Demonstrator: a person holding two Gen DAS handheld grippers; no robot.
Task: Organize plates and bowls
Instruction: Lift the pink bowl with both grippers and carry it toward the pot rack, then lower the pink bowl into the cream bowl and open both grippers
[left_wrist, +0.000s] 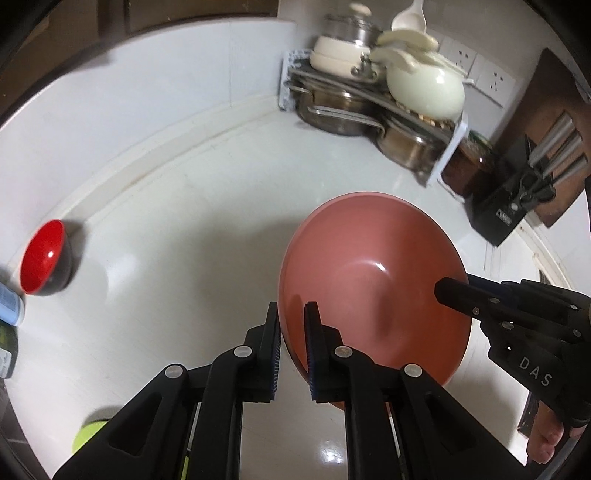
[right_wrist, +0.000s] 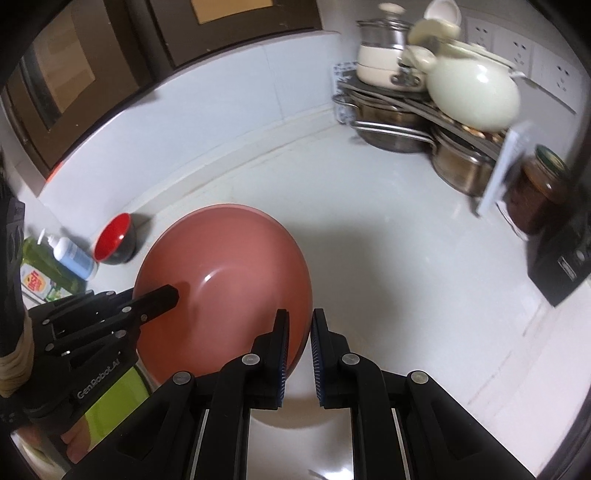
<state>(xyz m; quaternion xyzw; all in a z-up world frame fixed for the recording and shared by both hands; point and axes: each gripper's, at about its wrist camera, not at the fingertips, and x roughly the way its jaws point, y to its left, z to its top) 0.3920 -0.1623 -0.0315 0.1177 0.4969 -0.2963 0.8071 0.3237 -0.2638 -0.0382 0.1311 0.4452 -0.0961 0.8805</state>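
A large pink bowl (left_wrist: 373, 280) is held tilted above the white counter. My left gripper (left_wrist: 291, 350) is shut on its left rim, one finger inside and one outside. My right gripper (right_wrist: 299, 354) is shut on the opposite rim of the pink bowl (right_wrist: 225, 280). Each gripper shows in the other's view, the right gripper (left_wrist: 454, 295) and the left gripper (right_wrist: 162, 299), both clamped on the rim. A small bowl, red inside and black outside (left_wrist: 44, 258), lies tilted on the counter by the back wall at the left; it also shows in the right wrist view (right_wrist: 114, 240).
A rack with steel pots and cream cookware (left_wrist: 373, 88) stands in the back right corner, with a jar (left_wrist: 469, 162) and a black knife block (left_wrist: 517, 192) beside it. Soap bottles (right_wrist: 59, 262) stand at the left edge. A yellow-green object (right_wrist: 114, 402) lies under the bowl.
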